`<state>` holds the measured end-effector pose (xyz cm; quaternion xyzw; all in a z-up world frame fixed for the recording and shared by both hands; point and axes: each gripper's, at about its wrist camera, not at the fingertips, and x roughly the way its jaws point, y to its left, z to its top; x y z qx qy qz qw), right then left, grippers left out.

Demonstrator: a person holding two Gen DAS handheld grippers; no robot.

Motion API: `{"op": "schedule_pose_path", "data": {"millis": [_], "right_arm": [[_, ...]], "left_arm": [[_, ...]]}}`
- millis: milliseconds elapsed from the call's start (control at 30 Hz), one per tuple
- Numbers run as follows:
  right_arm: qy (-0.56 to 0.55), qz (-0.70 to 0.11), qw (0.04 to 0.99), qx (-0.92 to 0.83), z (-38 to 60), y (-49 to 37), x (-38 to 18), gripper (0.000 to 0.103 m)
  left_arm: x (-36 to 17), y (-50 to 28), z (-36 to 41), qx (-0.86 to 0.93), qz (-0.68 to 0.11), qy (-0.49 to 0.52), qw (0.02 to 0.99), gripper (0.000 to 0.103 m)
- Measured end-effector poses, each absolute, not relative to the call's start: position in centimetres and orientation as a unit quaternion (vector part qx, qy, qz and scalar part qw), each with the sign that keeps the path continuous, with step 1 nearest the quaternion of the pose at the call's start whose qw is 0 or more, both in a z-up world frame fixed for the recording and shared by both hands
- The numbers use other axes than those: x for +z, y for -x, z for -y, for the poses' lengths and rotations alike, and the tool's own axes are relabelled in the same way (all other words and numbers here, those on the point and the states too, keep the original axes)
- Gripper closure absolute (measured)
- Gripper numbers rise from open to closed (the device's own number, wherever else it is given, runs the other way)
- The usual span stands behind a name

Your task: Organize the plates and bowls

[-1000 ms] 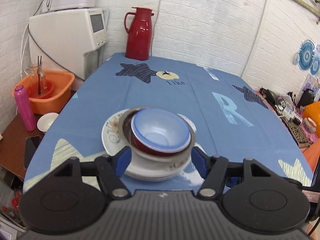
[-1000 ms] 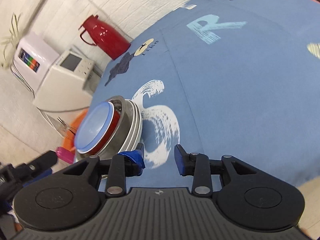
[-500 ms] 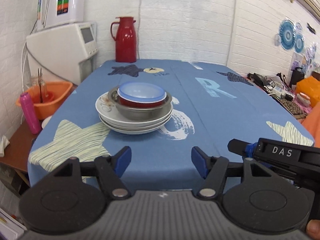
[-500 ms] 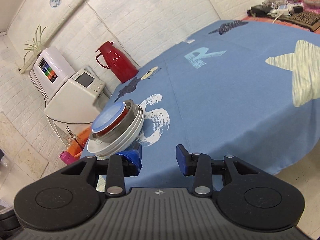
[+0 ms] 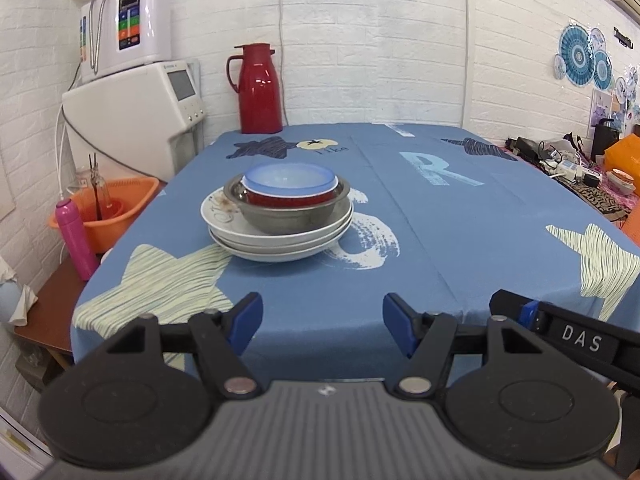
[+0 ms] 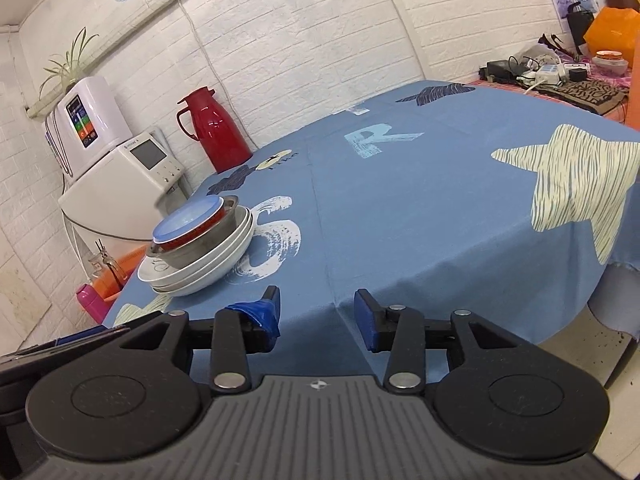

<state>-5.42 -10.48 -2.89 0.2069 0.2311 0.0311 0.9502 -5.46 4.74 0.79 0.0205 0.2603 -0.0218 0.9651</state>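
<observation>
Blue star-print tablecloth point(image 5: 460, 240) covers the whole table and hangs loose over the near edge; judged risk: a gripper catching that drape drags the cloth and everything on it. White appliance point(image 5: 132, 120) stands left of the table, red thermos point(image 5: 259, 88) at the far edge by the wall, well apart from the dishes.

Task items sit as one pile, left of centre and nearer the left edge: white plates point(image 5: 276, 240) at the bottom, steel bowl point(image 5: 288, 210) on them, red bowl point(image 5: 290, 196) nested inside it, blue bowl point(image 5: 290, 178) on top. The pile looks sorted already, nothing else loose on the cloth.

Possible trouble: the steel bowl sits slightly off-centre on the plates, so a bump could slide the bowls or tip the pile toward the orange basin point(image 5: 108, 212) and pink bottle point(image 5: 76, 240) below the left side.

Left gripper point(image 5: 322, 320) is spread wide, empty, at the near edge, well apart from the pile. Right gripper point(image 6: 316, 316) is also spread, narrower, empty, near edge; blue wrap on one pad looks rumpled, which could mean a weaker hold on glazed rims.
</observation>
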Motion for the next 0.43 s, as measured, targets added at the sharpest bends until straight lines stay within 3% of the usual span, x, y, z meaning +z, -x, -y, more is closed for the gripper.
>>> {"op": "schedule_pose_path", "data": {"millis": [433], "right_arm": [[-0.198, -0.248, 0.948, 0.036, 9.71, 5.32, -3.55, 0.075]], "left_arm": [[0.7, 5.52, -5.5, -0.006, -0.249, -0.008, 0.968, 0.037]]}}
